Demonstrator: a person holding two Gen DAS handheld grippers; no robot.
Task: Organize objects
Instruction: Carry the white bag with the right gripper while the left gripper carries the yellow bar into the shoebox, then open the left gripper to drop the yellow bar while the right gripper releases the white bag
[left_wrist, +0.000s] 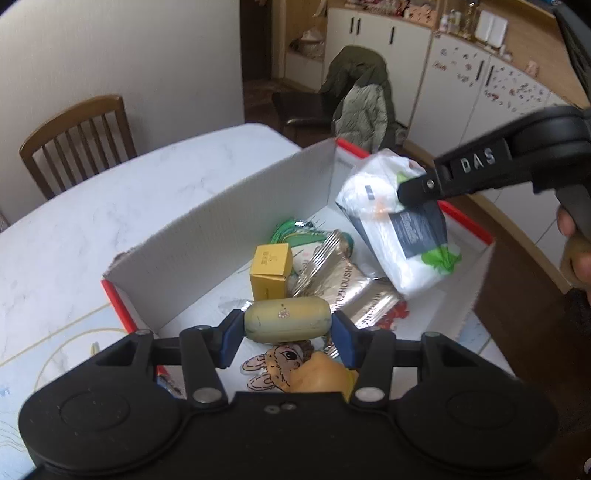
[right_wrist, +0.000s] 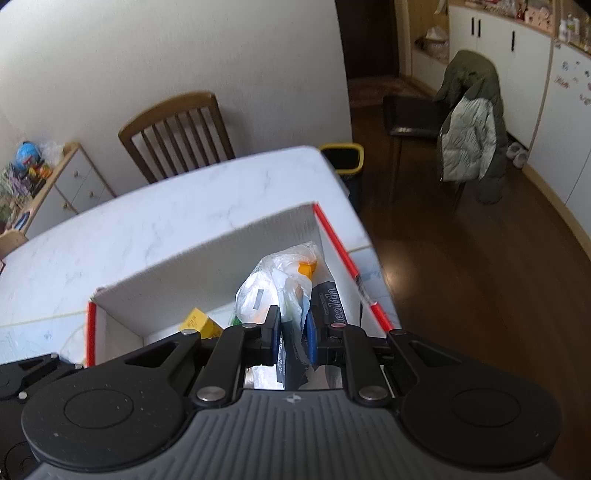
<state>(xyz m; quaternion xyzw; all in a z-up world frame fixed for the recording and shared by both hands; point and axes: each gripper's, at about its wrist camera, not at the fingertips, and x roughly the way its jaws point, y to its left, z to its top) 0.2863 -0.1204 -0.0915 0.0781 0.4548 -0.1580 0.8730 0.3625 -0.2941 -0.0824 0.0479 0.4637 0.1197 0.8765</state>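
White corrugated walls with red edging form the box (left_wrist: 229, 206) that stands on the marble-patterned bench (left_wrist: 122, 184); this box is the collecting point for the task.

Left tongs (left_wrist: 287, 325): closed on a pale yellow-green capsule-shaped object (left_wrist: 287, 319), gripped end to end between the blue pads. You hold it above the near end of the box, clear of the contents below.

Right tongs (right_wrist: 292, 339): closed on a plastic bag (right_wrist: 273, 288) that holds a dark packet (right_wrist: 328, 302) and white items. In the left wrist view the bag (left_wrist: 399, 225) hangs over the far right part of the box, its lower end close above the contents; whether it touches them cannot be told.

Already lying in the box: a small yellow carton (left_wrist: 269, 269), silver foil packets (left_wrist: 347, 288), a green-printed wrapper (left_wrist: 295, 232) and a rabbit-print item (left_wrist: 277, 363).

Step in hand, as judged: both loads are being carried into the box, and neither is set down yet.

Next move calls for:
1. Lower the bag into the free space at the far right end, then part the right tongs only once the bag rests on something.
2. Set the capsule down on the floor of the box near the carton. It is rounded and may roll, so release it low.
3. Keep the two tongs apart as you descend.
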